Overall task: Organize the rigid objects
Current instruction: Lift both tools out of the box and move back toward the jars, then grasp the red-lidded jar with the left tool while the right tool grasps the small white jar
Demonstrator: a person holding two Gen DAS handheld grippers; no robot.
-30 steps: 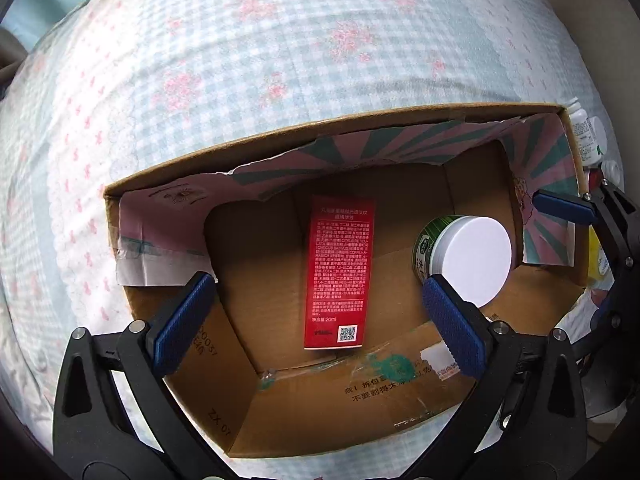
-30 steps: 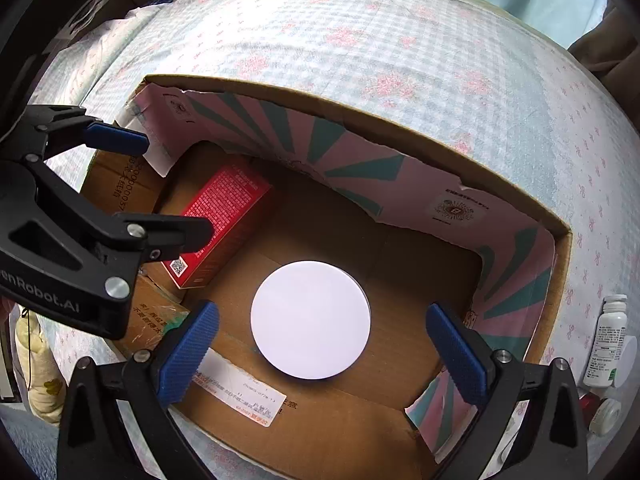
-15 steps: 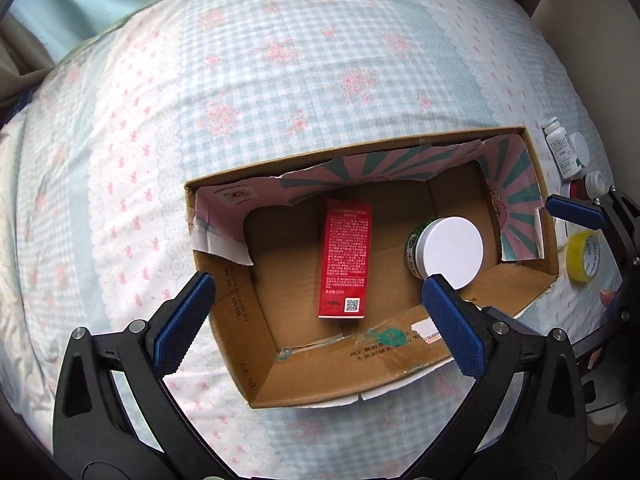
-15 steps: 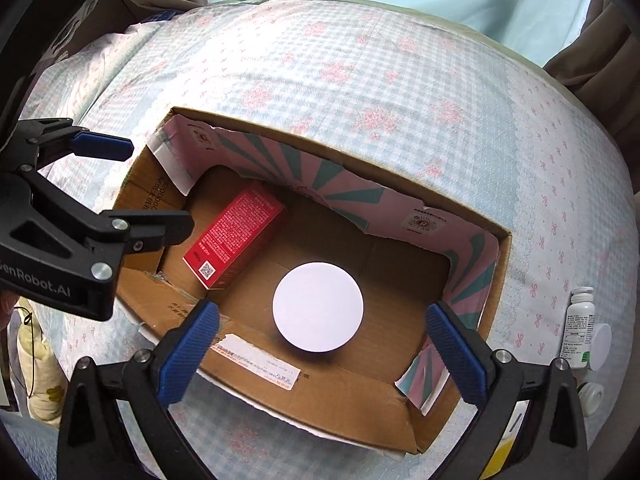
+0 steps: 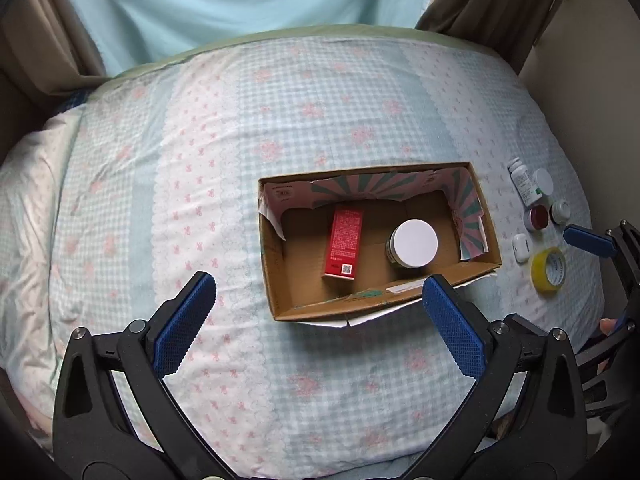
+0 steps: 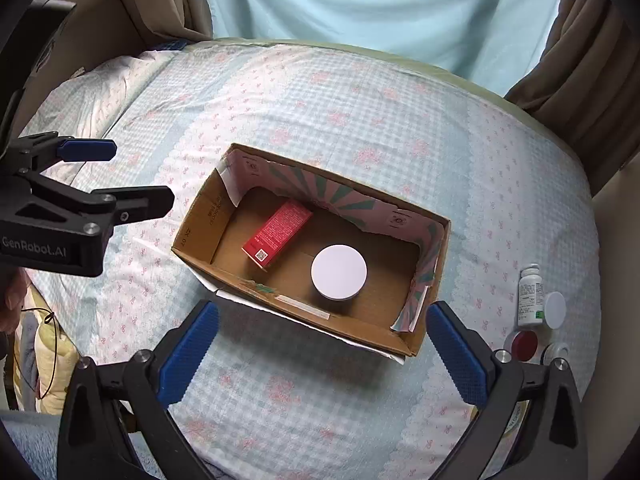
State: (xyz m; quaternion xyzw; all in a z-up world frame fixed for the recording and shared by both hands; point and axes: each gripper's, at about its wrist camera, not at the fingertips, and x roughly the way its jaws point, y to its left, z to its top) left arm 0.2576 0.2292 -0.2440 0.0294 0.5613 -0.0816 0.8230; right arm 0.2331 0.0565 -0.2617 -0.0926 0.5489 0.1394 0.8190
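Cardboard box (image 5: 280, 292) on the bed (image 5: 200, 160) holds the red carton (image 5: 344, 242) and white-lidded jar (image 5: 414, 242). Both tools, left tool (image 5: 318, 312) and right tool (image 6: 320, 344), hang spread, empty. Pill bottle (image 6: 530, 294) (likely light, slick) lies outside; pinch its sides.

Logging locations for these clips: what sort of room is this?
Most likely a bedroom: the cardboard box sits on a bed with a floral checked sheet, and curtains hang behind it.
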